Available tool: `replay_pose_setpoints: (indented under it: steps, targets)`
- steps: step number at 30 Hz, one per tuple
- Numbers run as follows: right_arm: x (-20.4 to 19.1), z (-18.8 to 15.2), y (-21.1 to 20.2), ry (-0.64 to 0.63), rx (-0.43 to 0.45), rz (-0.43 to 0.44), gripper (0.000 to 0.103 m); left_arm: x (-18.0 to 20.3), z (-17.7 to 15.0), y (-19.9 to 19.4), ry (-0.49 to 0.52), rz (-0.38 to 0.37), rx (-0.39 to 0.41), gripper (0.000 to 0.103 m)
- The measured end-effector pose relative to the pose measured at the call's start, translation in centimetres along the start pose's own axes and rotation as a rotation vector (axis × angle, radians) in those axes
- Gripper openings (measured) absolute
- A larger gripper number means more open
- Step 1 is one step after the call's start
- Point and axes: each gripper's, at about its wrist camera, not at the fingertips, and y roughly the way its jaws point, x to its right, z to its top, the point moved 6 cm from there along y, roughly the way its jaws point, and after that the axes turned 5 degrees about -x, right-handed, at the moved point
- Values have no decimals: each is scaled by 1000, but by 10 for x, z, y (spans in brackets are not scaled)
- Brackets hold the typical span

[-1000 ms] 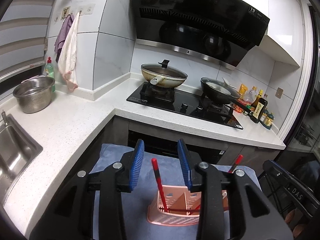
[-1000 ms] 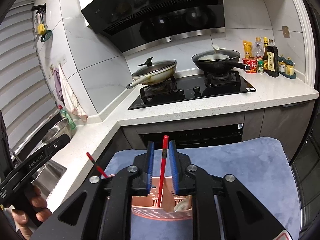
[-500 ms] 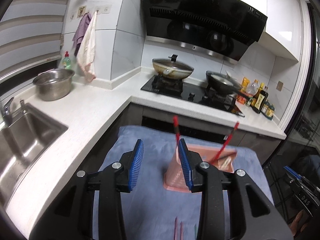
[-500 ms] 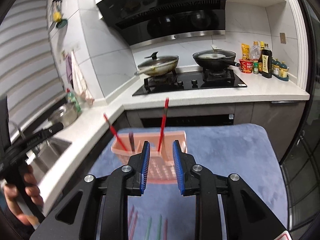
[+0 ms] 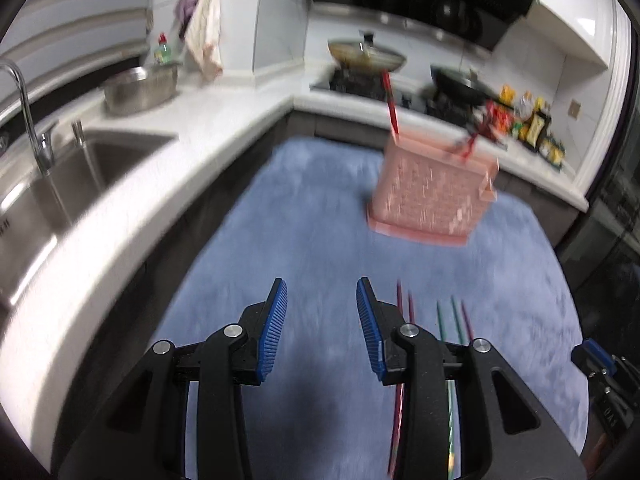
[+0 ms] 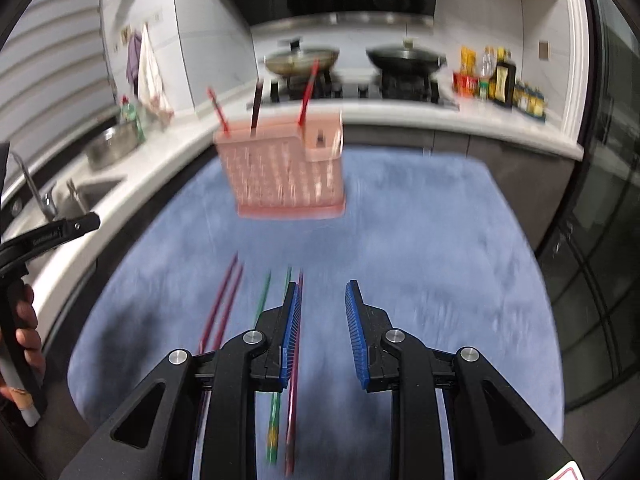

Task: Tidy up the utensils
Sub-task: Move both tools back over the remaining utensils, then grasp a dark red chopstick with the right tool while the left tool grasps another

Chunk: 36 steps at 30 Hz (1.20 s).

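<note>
1. Standing ahead of both claws, the pink utensil basket (image 6: 286, 172) sits on the blue mat (image 6: 420, 240), well apart from their tips.
2. Left gripper (image 5: 322, 322) and right gripper (image 6: 320, 324) both gape, holding nothing.
3. Loose chopsticks (image 6: 224, 300) lie beside the right claw's left finger, apparently five, blurred.
4. Only the right view shows the dark stick (image 6: 256, 106) in the basket.

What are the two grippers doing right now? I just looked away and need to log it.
Left gripper: open, holding nothing.
Right gripper: open, holding nothing, above the chopsticks lying on the blue mat.
</note>
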Motion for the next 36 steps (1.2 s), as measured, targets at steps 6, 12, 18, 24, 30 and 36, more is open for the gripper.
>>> replay_pose_setpoints:
  steps: [6,12,18,24,30,36]
  targets:
    - [-4,-58,15,47,-97,14,24,4,-56,11,28,9,-100,35]
    - [-10,-91,28,44,-161,18,24,5,-94,18,45,6,-173,35]
    - [-16,-107,34,39,-194,37,22,6,-114,20,54,12,-208,35]
    - [-15,-114,41,42,-218,36,19,10,-124,19,72,12,-215,46]
    - [-12,-119,48,44,-235,35,14,15,-131,23,86,2,-234,46]
    - [-12,-120,52,37,-237,34,14,22,-135,25,97,-10,-246,50]
